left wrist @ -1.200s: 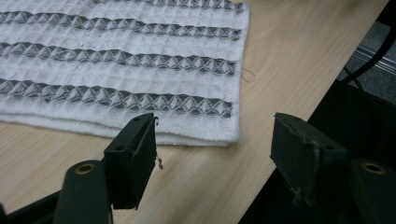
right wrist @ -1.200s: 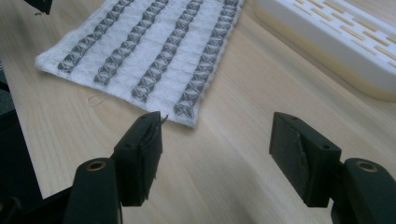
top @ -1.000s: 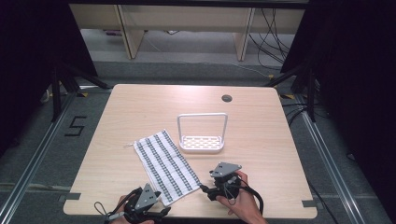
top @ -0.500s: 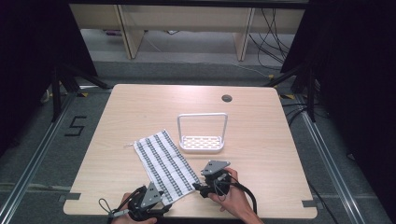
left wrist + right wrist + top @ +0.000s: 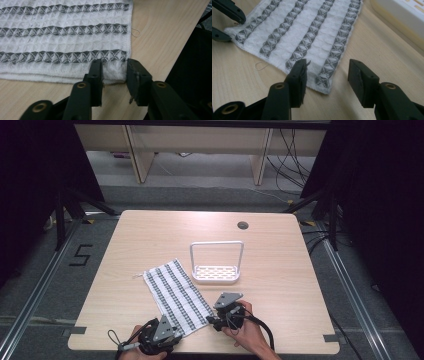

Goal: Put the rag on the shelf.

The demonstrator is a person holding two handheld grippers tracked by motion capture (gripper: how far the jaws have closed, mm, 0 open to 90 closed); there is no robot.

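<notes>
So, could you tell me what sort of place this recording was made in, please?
Probably a lab data-collection station, not a home: a pale wooden table with a cable grommet hole, the number 5 taped on the floor, loose cables behind, and dark surroundings.

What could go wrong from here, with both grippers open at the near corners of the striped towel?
1. The left gripper straddles the towel right at its hem, so closing may catch too little cloth and slip off.
2. The right gripper has one jaw over the cloth and one beside it on the table; it could pinch unevenly.
3. The white rack stands beside the towel; lifted cloth might snag it.
</notes>
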